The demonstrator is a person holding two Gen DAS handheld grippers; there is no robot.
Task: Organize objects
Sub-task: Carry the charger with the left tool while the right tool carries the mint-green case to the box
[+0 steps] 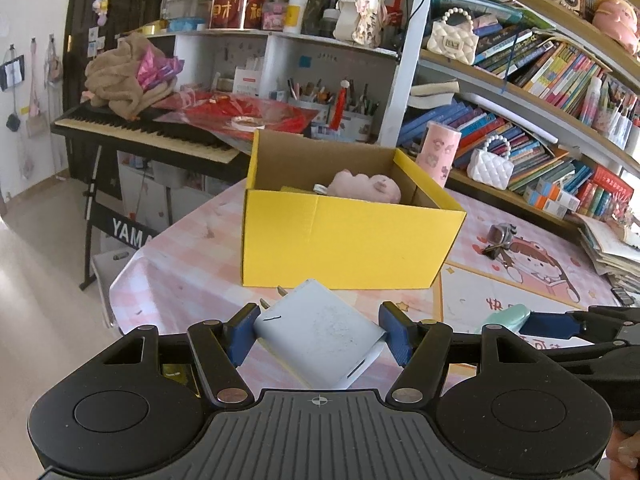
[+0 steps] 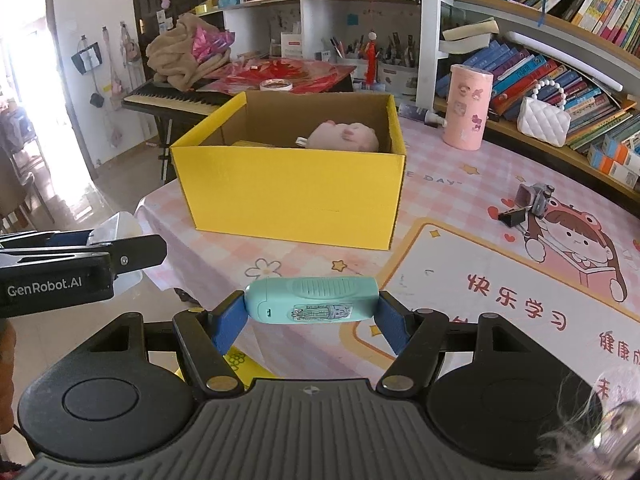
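A yellow cardboard box (image 1: 344, 240) (image 2: 292, 204) stands open on the pink tablecloth, with a pink plush toy (image 1: 366, 188) (image 2: 346, 136) inside. My left gripper (image 1: 318, 330) is shut on a white plug-in charger (image 1: 320, 336), held above the table in front of the box. My right gripper (image 2: 310, 312) is shut on a mint green handheld device (image 2: 312, 298) (image 1: 506, 317), held crosswise between the blue pads. Both hover short of the box. In the right wrist view the left gripper (image 2: 116, 248) shows at the left edge with the charger.
A pink cylinder (image 2: 468, 108) (image 1: 438, 152) stands right of the box. A small grey toy camera and a black binder clip (image 2: 528, 204) (image 1: 500, 238) lie on the table at right. Bookshelves (image 1: 540, 80) line the right side, a keyboard piano (image 1: 148, 132) stands behind on the left.
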